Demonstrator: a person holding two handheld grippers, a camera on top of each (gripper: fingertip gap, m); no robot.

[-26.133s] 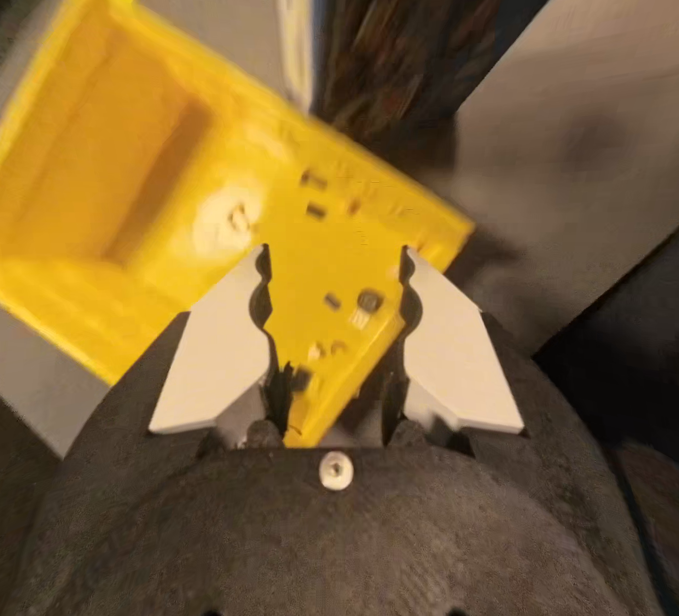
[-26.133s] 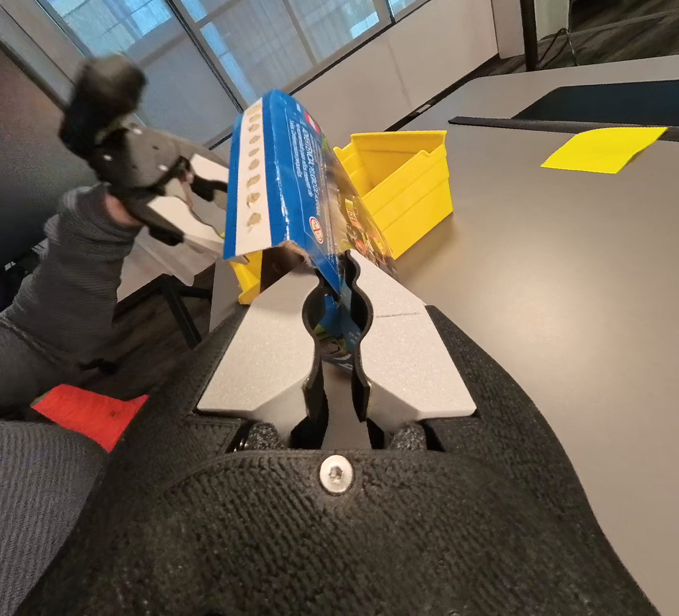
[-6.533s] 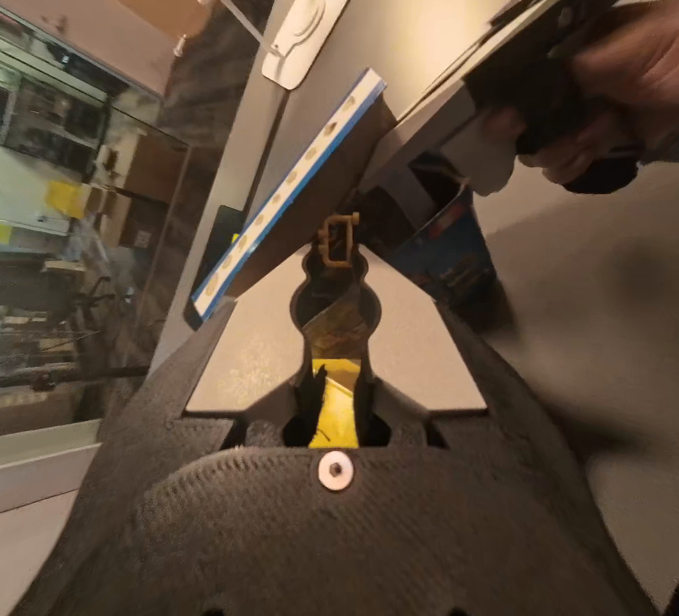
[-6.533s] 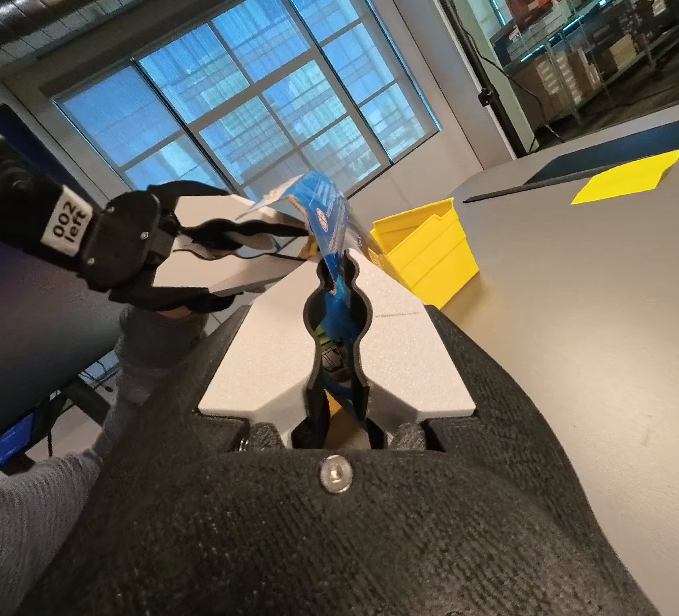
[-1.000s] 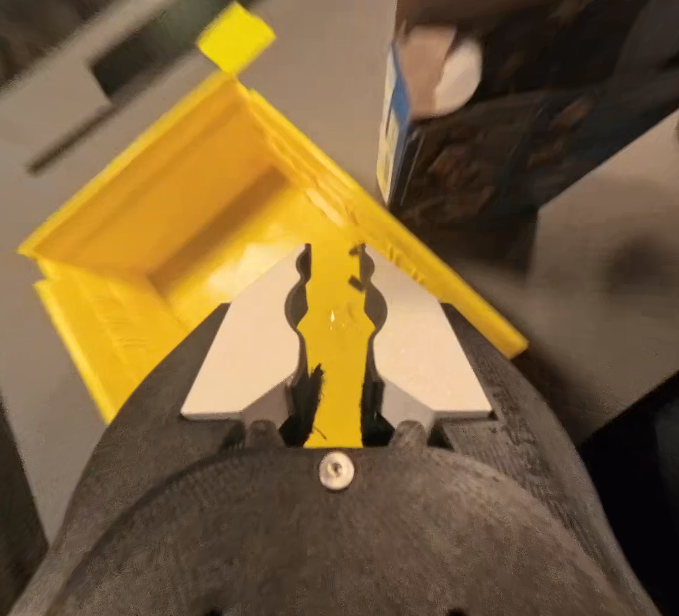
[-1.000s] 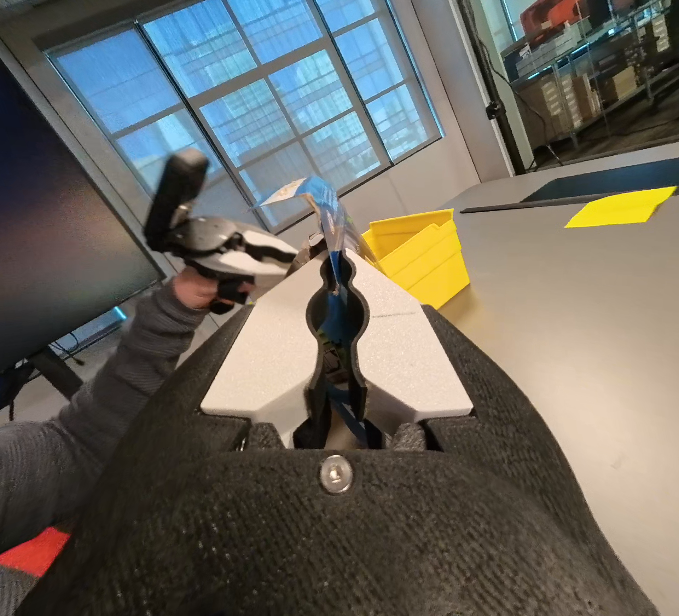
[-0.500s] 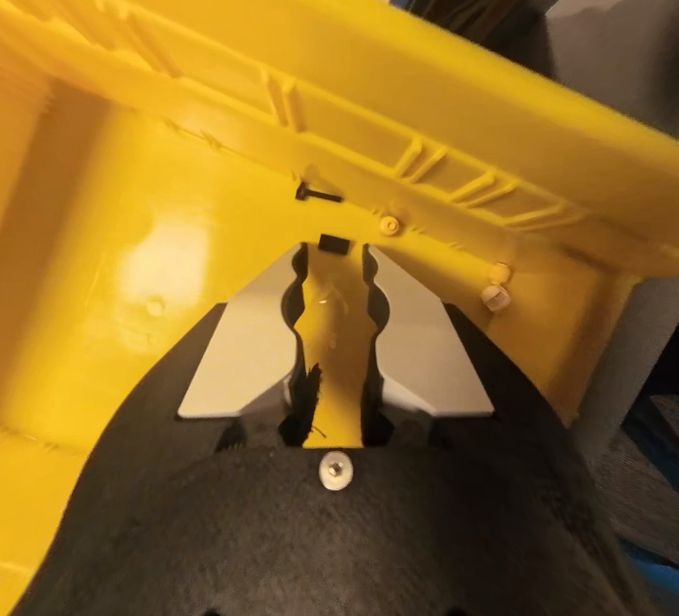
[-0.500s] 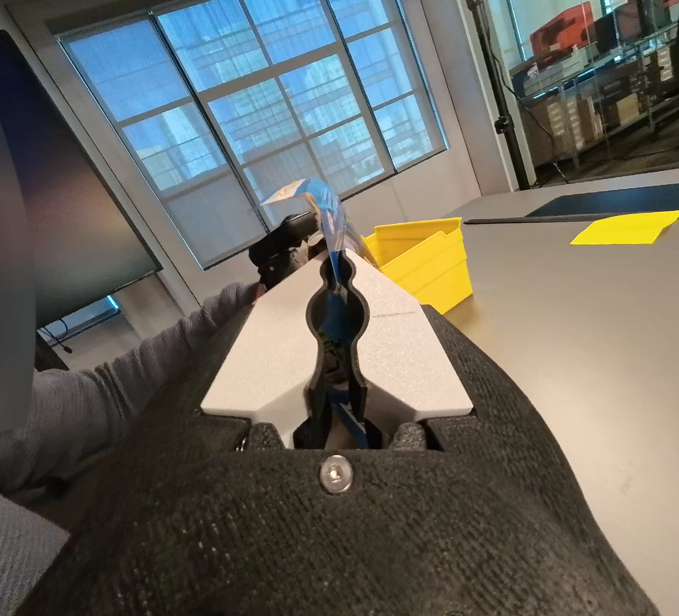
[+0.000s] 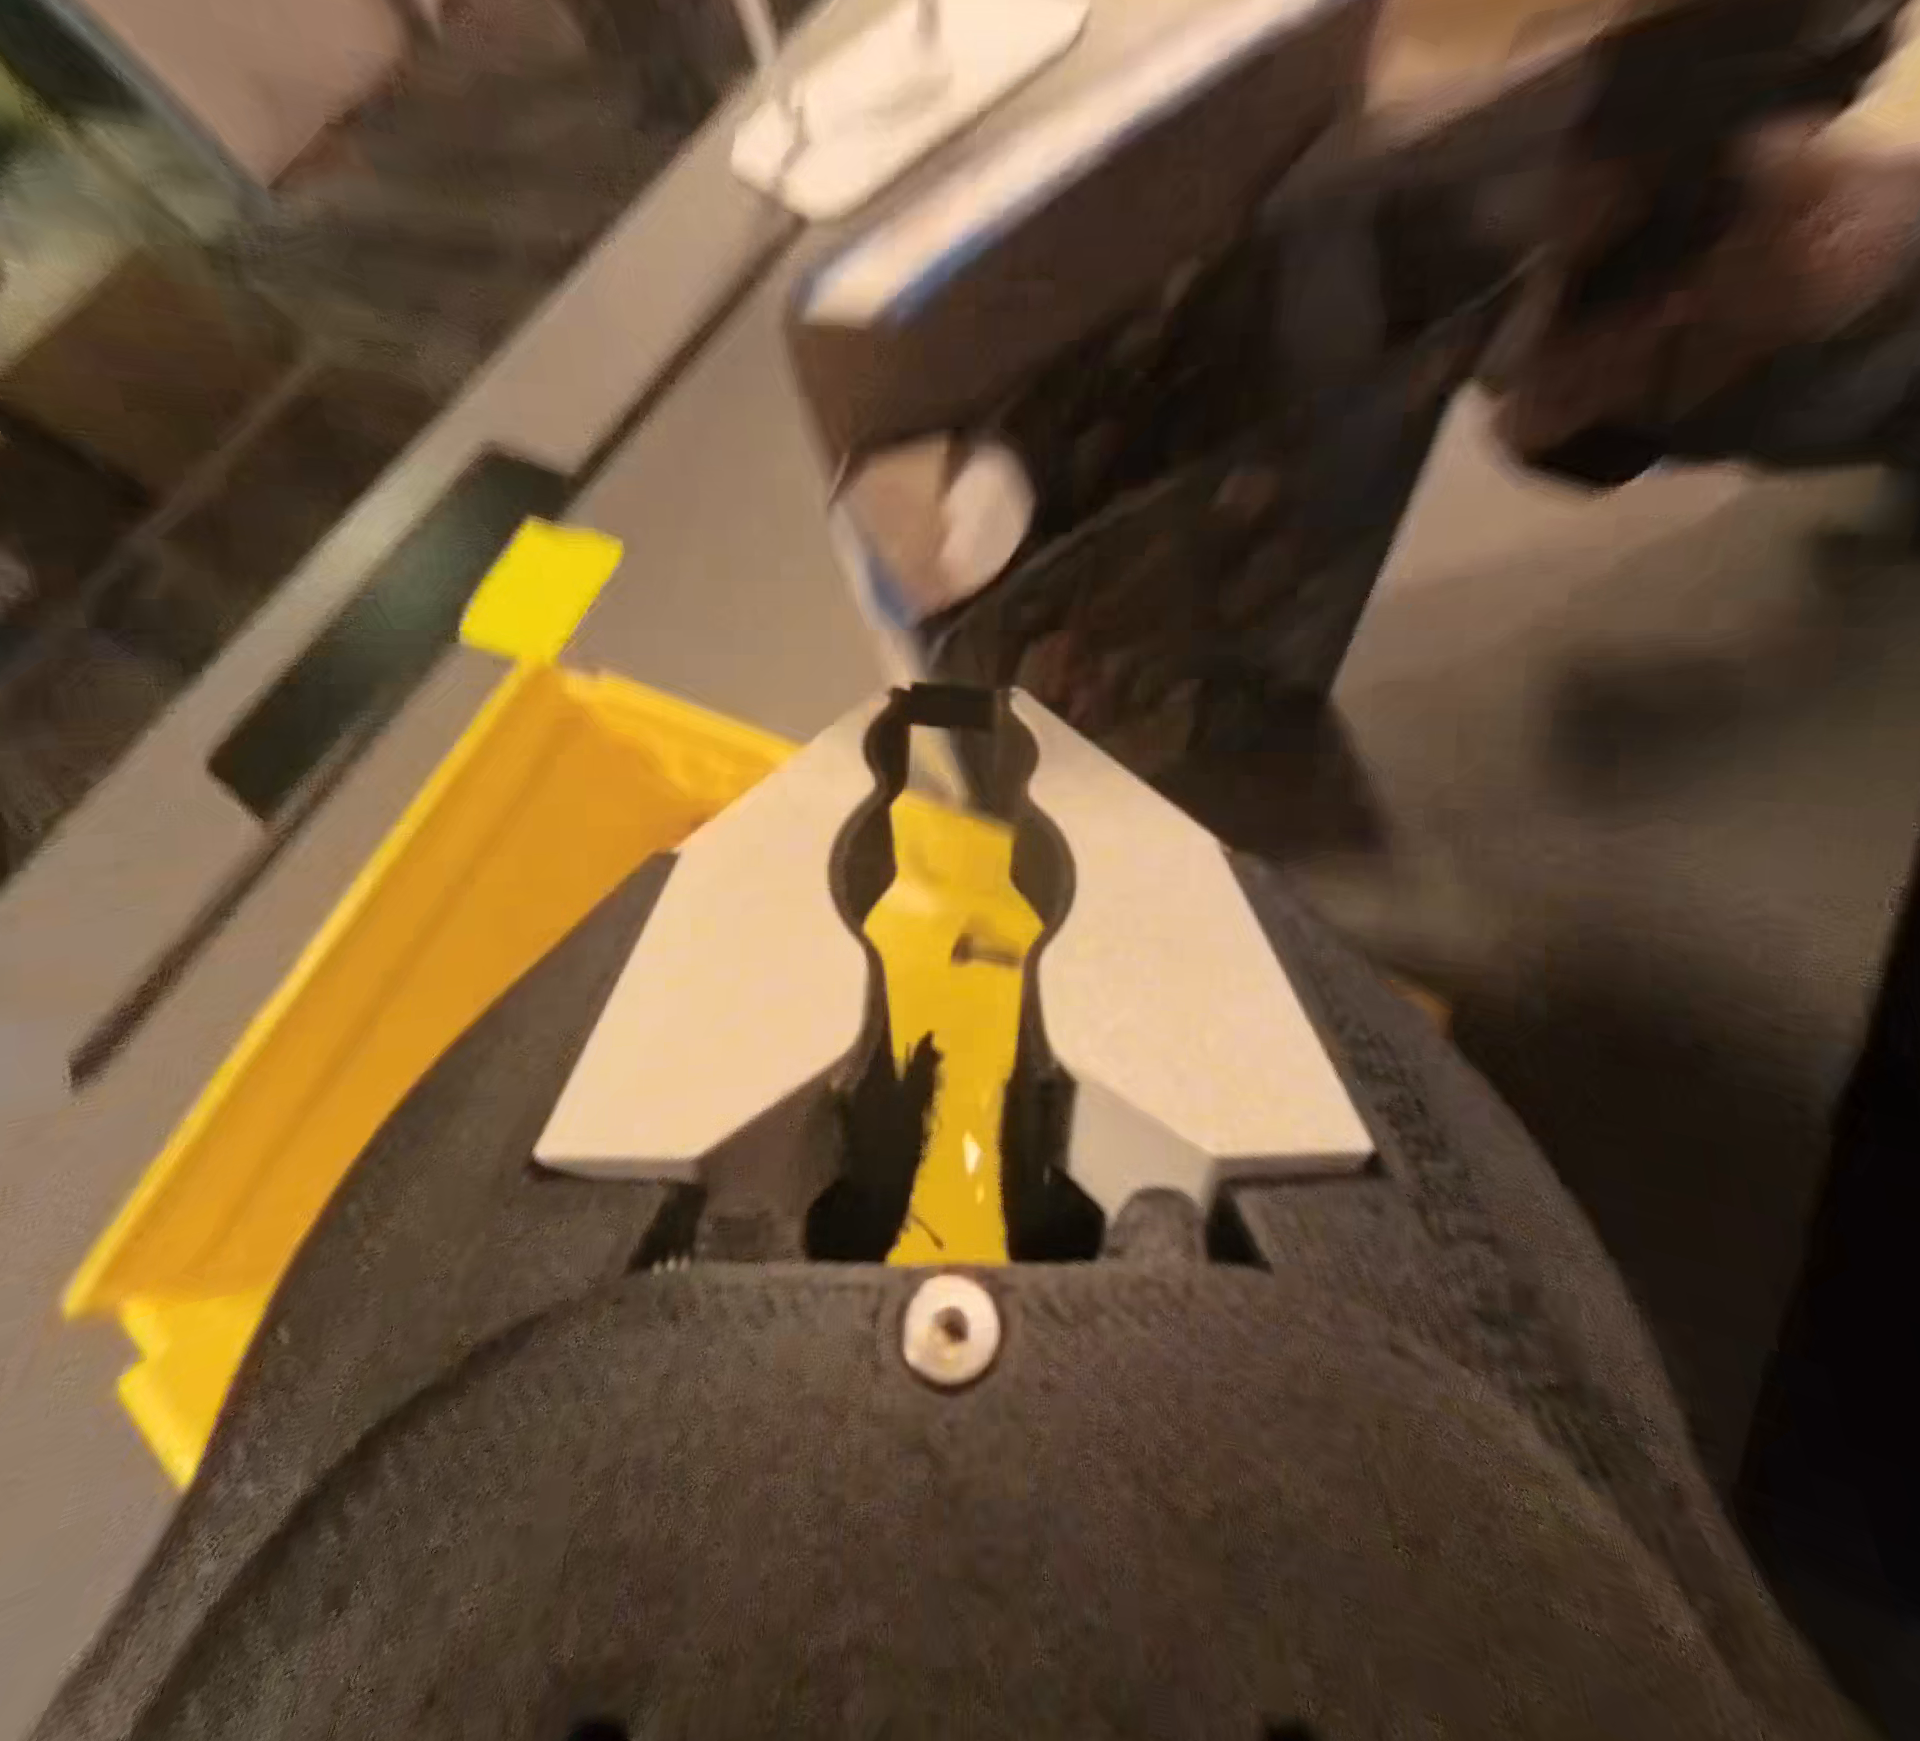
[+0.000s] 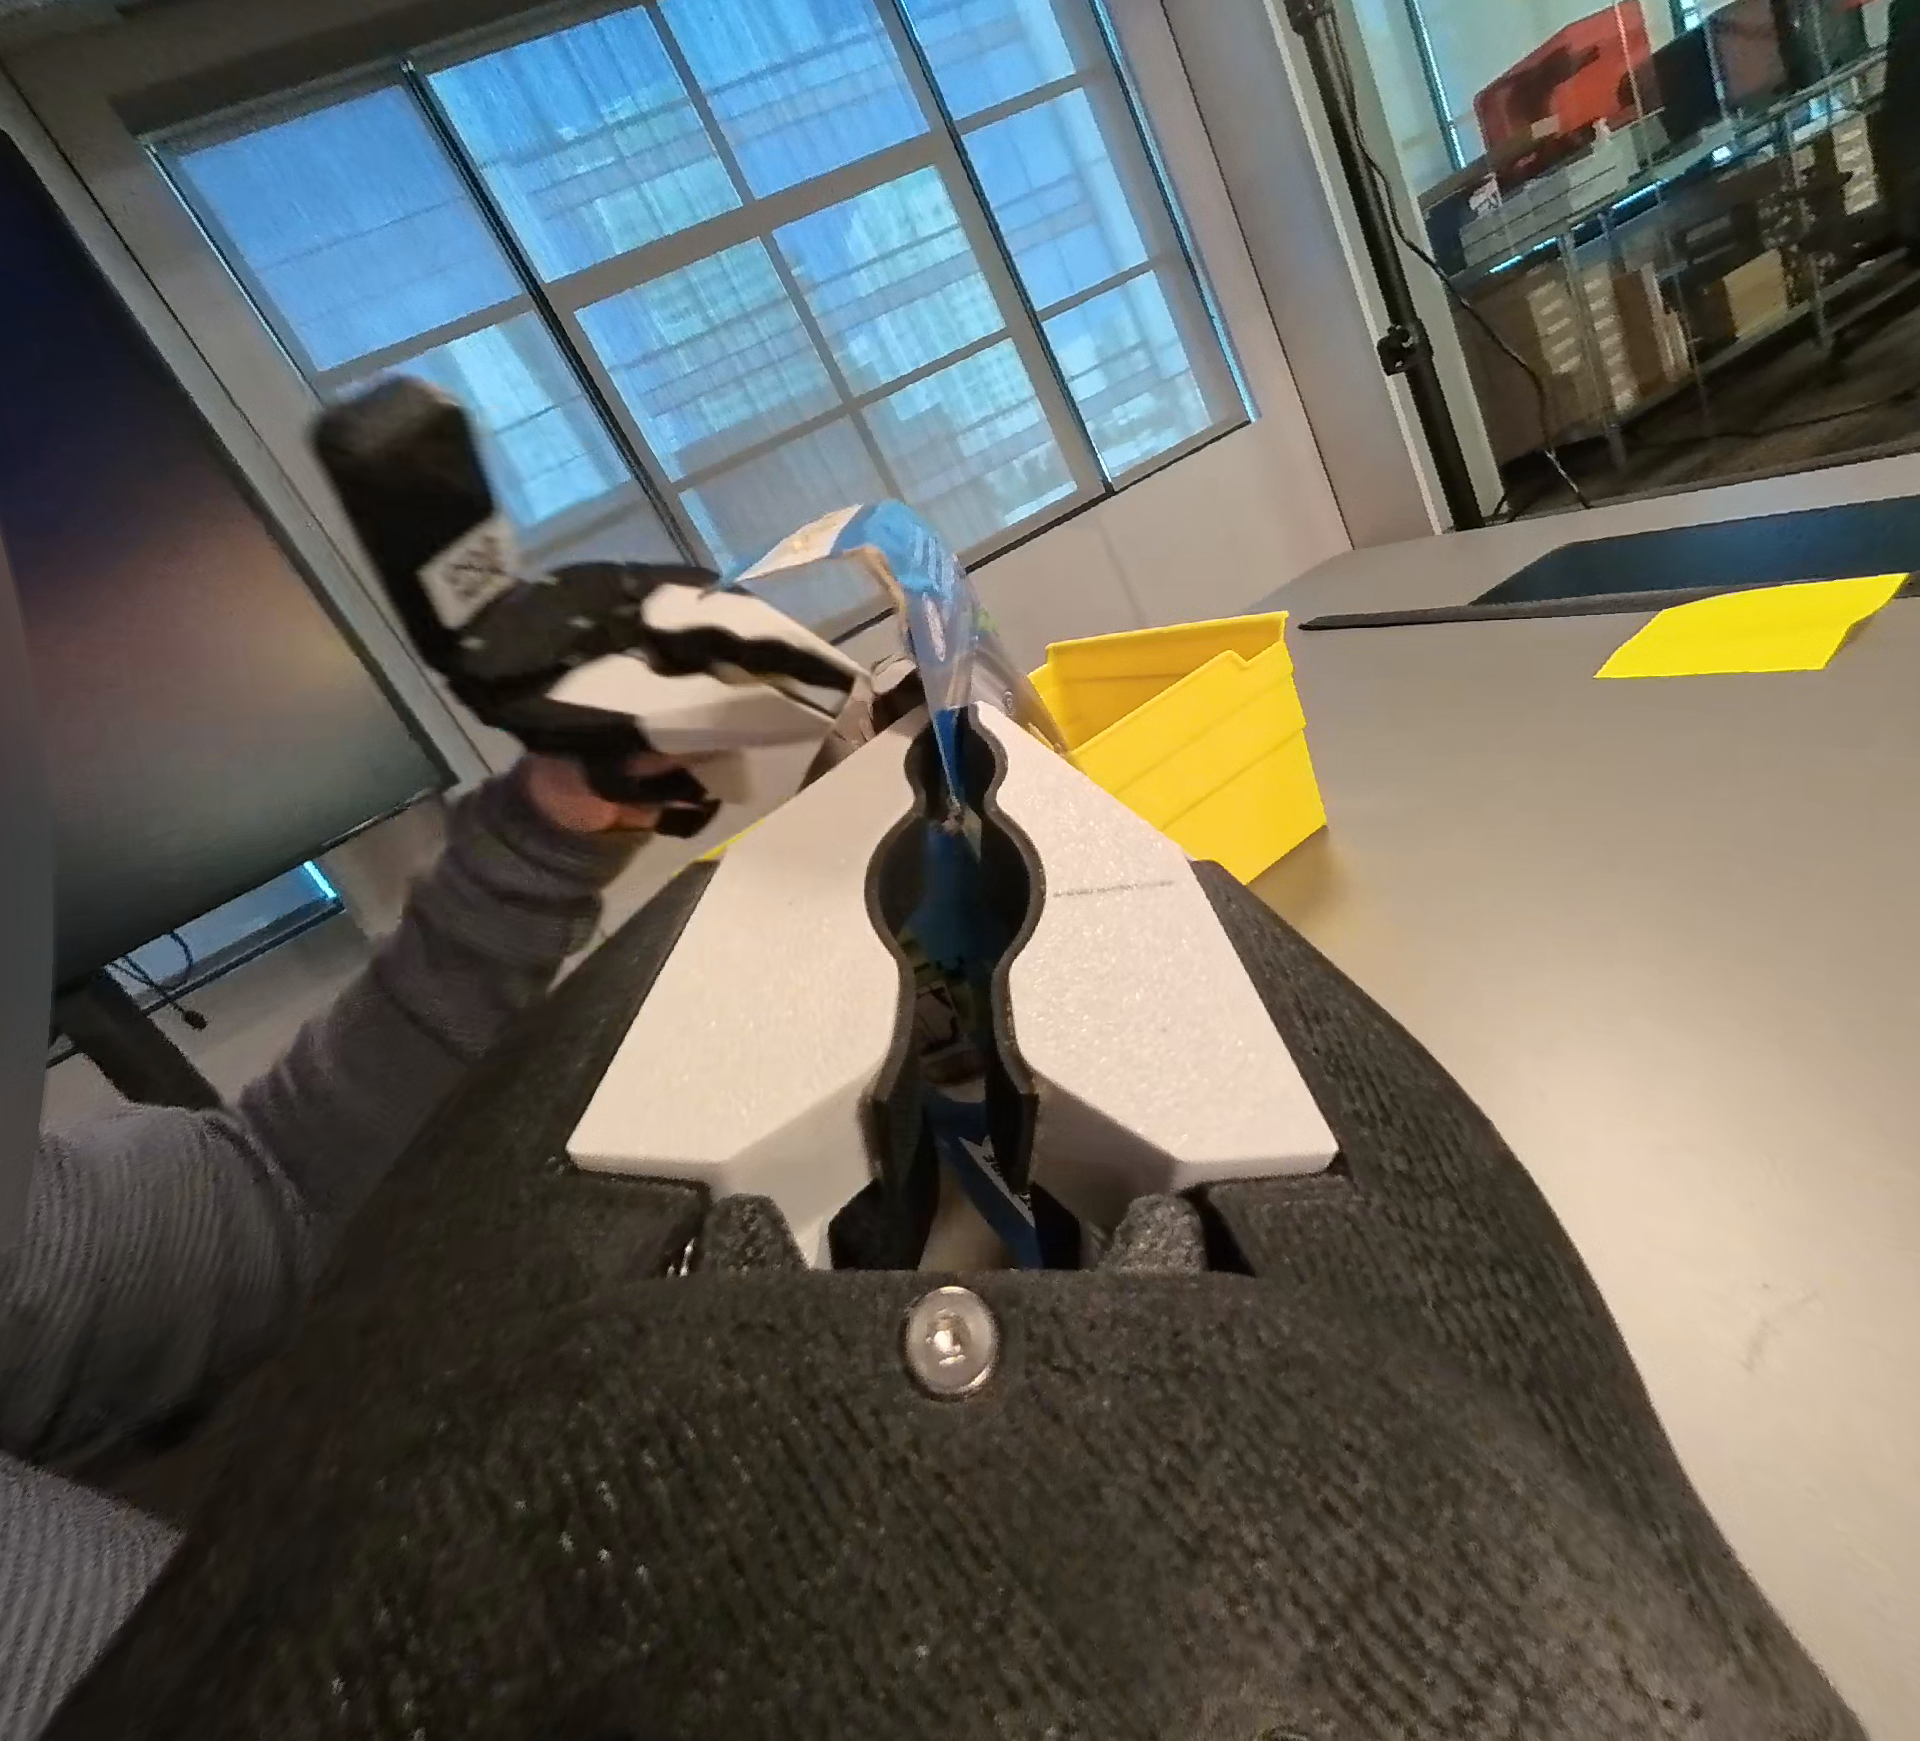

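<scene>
My left gripper [image 9: 951, 704] is shut on a small black piece [image 9: 948, 707] pinched crosswise between its fingertips. It hovers above the near corner of the yellow bin [image 9: 416, 912], just in front of the open end of the blue cardboard box [image 9: 1091, 237]. My right gripper [image 10: 961, 720] is shut on the wall of that blue box [image 10: 930, 600] and holds it up off the table. In the right wrist view the left gripper [image 10: 831, 683] sits at the box's open end, beside the yellow bin [image 10: 1195, 735]. The left wrist view is blurred.
A grey table [image 10: 1558, 964] carries a yellow sheet [image 10: 1756, 626] and a dark mat [image 10: 1662, 564] farther back. A dark monitor [image 10: 156, 652] stands at the left. A white stand base [image 9: 914, 81] sits beyond the box. A person's sleeve [image 10: 416, 964] reaches in from the left.
The left gripper was down in the yellow bin with its pads either side of the black piece; the pads closed on it and the gripper rose out towards the box. The right gripper kept hold of the box.
</scene>
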